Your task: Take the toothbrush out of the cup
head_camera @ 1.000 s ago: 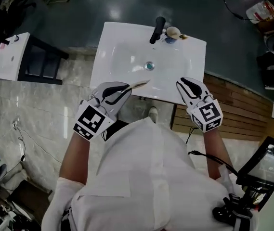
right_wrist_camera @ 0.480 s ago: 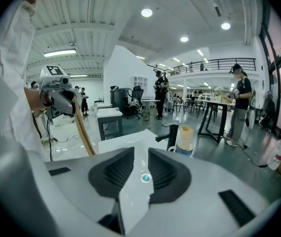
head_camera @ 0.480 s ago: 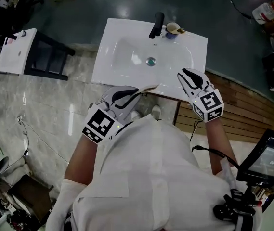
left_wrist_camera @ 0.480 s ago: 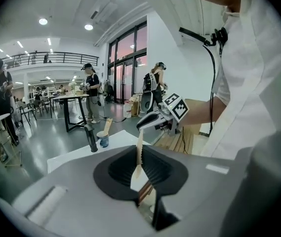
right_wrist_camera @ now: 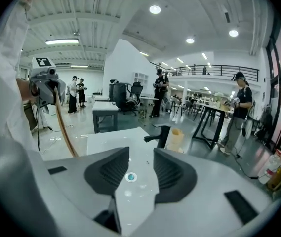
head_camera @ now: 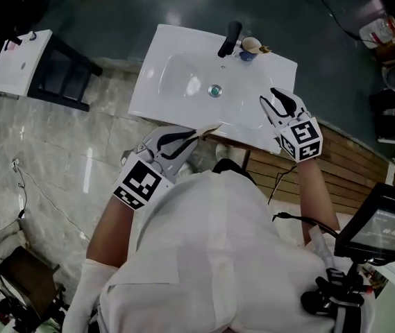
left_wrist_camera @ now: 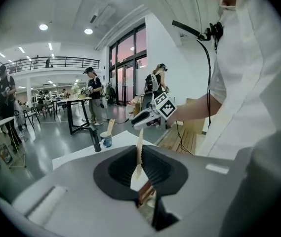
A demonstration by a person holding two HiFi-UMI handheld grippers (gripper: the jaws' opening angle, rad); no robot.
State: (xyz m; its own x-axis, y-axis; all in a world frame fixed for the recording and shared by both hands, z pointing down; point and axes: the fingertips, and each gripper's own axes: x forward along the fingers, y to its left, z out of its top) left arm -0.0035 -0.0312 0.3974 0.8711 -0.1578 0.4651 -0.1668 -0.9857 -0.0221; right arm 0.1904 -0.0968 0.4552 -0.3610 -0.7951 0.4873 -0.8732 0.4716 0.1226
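Observation:
My left gripper (head_camera: 189, 137) is shut on a pale wooden toothbrush (head_camera: 206, 129), held at the front edge of the white sink (head_camera: 176, 61). Seen from the left gripper view, the toothbrush (left_wrist_camera: 139, 152) stands upright between the ribbed pads of that gripper (left_wrist_camera: 140, 168). The small cup (head_camera: 248, 47) sits at the sink's back beside the black faucet (head_camera: 228, 39), and another pale stick (left_wrist_camera: 109, 127) leans in the cup (left_wrist_camera: 106, 139). My right gripper (head_camera: 273, 96) hovers over the sink's right side. Its jaws have just been opening, and in its own view this gripper (right_wrist_camera: 141, 169) has nothing between them.
A dark table with a white top (head_camera: 21, 66) stands to the left of the sink. A wooden slatted platform (head_camera: 339, 161) lies to the right, and a screen on a stand (head_camera: 384, 229) is at the lower right. People and tables (right_wrist_camera: 214, 115) fill the hall behind.
My right gripper moved forward from the sink's front edge to over its right side, and its jaws spread apart. The left gripper still grips the toothbrush at the front edge.

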